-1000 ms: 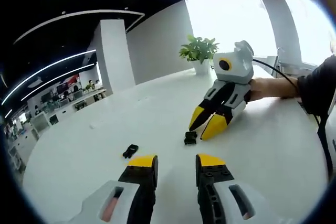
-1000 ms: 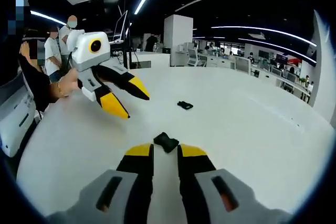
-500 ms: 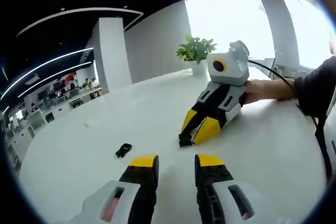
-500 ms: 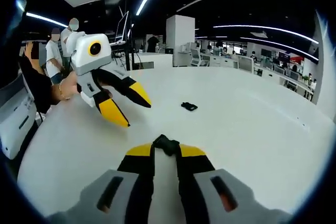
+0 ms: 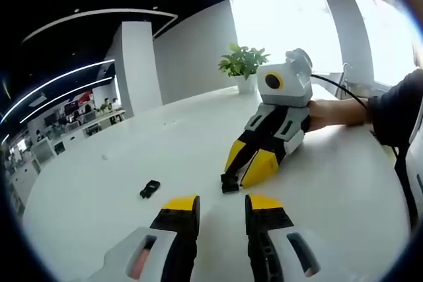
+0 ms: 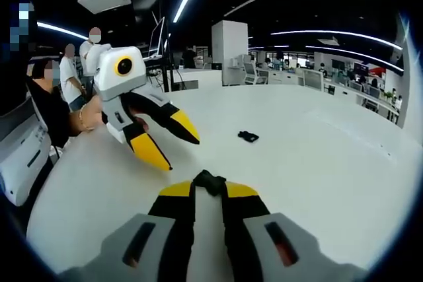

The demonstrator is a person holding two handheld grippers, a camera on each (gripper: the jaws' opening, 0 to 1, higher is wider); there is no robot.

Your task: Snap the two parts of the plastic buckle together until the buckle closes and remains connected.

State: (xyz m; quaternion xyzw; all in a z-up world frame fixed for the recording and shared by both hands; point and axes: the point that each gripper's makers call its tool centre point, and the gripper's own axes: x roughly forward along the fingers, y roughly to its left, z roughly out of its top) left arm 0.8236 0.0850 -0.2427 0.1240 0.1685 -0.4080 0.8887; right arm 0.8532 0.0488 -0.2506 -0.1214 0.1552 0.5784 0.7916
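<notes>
Buckle half (image 6: 209, 181) now clamped in right hand-held gripper (image 6: 209, 191).

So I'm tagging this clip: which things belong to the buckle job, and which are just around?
Job:
- buckle half held in the right gripper
- other buckle half lying loose on the white table
- left gripper, open

Just around:
- potted plant
- office desks behind

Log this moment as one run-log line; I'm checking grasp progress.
right tool: shut on buckle part | left tool: open, empty | other buckle part: lying on white table, apart | buckle: not yet joined
</notes>
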